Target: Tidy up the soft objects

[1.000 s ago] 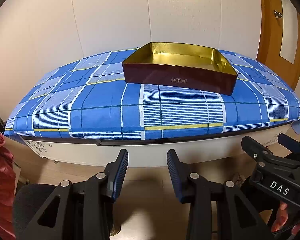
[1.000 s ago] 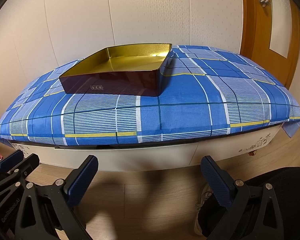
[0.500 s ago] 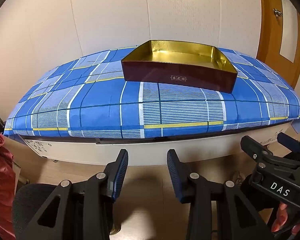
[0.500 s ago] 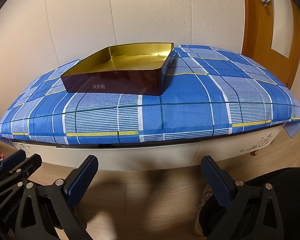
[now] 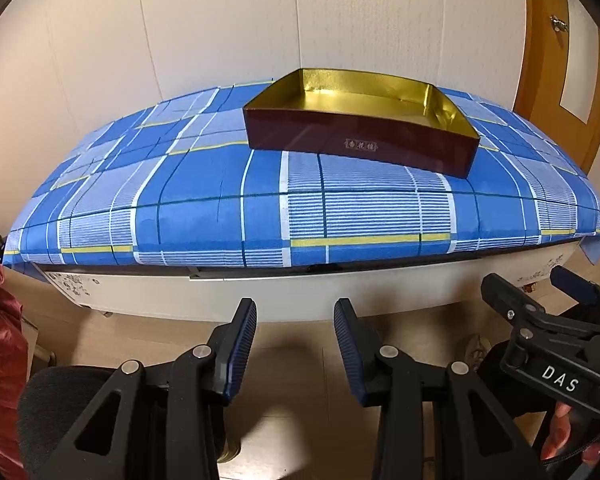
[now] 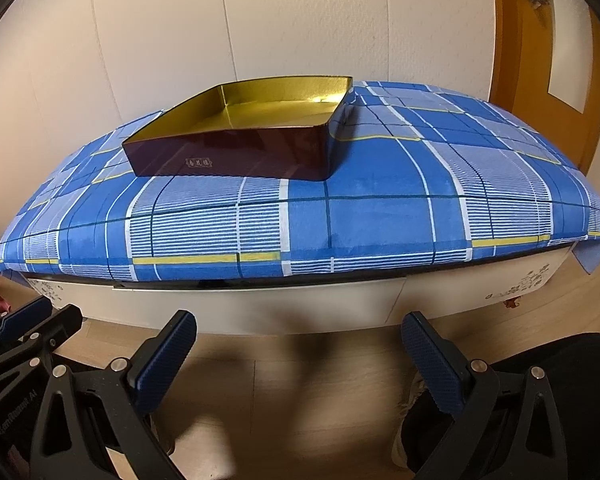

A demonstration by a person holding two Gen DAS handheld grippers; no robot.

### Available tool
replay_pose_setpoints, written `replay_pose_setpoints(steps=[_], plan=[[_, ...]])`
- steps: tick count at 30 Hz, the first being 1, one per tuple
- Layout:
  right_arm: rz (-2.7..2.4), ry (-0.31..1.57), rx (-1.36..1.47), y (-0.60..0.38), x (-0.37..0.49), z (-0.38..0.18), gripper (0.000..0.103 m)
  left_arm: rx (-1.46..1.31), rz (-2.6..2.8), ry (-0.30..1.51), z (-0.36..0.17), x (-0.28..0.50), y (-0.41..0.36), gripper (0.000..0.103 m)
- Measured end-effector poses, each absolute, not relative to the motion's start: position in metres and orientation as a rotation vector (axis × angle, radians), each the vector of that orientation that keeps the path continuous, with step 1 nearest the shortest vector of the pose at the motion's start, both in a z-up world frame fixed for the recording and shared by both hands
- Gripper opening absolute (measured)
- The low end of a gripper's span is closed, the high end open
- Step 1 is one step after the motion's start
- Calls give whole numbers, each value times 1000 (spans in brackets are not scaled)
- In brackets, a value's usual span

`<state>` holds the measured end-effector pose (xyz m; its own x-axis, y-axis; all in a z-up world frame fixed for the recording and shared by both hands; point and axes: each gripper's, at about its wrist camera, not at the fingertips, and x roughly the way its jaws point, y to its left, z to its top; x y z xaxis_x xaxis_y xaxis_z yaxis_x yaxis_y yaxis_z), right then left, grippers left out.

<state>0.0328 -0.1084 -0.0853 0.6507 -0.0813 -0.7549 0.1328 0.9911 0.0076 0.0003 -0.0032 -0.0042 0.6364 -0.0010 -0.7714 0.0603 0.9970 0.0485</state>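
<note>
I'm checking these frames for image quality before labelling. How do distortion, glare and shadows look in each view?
Left wrist view: strong fisheye bows the table edge and darkens the corners; the box shows bright glare on its gold lining; soft shadows lie on the floor beneath the left gripper. Right wrist view: the same bowing, milder gold glare, a blurred shadow on the floor ahead of the right gripper; both sharp.

My left gripper and right gripper: black angular frames, silver screws, blue ribbed pads; the right one's side bears a white "DAS" label.
</note>
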Motion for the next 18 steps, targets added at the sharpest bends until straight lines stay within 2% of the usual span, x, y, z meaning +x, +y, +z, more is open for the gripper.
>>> replay_pose_setpoints(steps=[4,8,12,18], plan=[[-79,902,11,-101,37,-97,103,15,-80,924,-10,3,7,40],[30,1031,-78,-87,46,-127,103,-55,-154,964,-18,4,14,40],[77,1157,-304,-65,51,-167,103,-95,-174,1002,-25,4,22,40],[174,1190,-639,-44,65,-209,103,-105,-177,1033,-29,3,31,40]])
